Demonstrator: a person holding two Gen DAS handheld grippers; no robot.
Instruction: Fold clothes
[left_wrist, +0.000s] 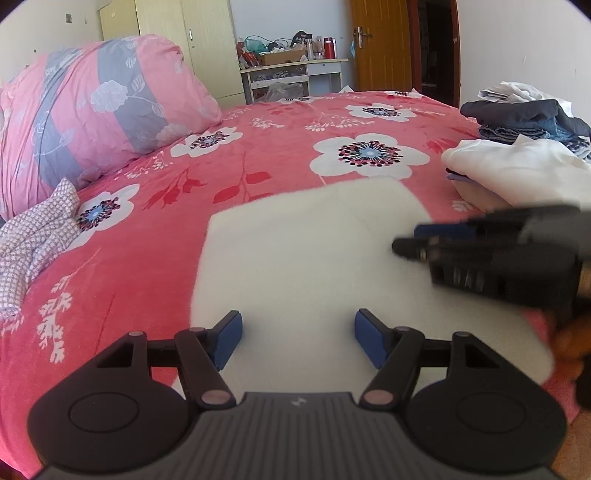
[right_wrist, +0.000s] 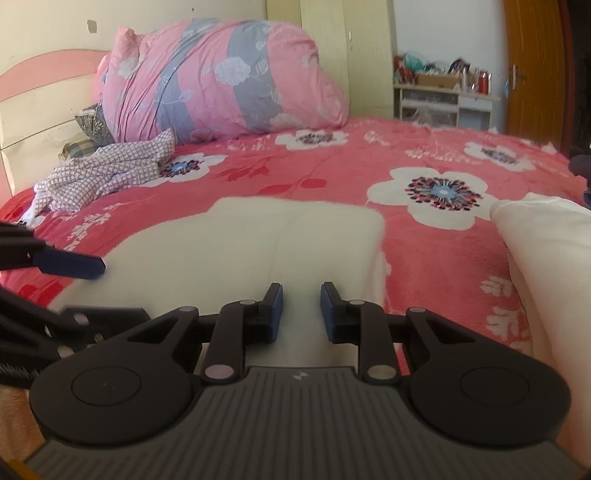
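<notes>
Left gripper (left_wrist: 298, 339) gaped wide, empty, over the near edge of the folded white garment (left_wrist: 314, 258). Right gripper (right_wrist: 298, 312) stood narrowly parted, nothing pinched, above the same garment. Fold looked finished. To its right, a stack of folded clothes (left_wrist: 517, 173). Far left, a crumpled checked garment (right_wrist: 107, 173) was apparently still to do.

Left gripper (left_wrist: 298, 338): black linkage arms, round black hubs, silver-pink pivot pins, blue ribbed pads (left_wrist: 229, 339), grey ribbed housing carrying a small white logo. Right gripper (right_wrist: 301, 310): same build, blue pads (right_wrist: 277, 312), grey ribbed housing.
</notes>
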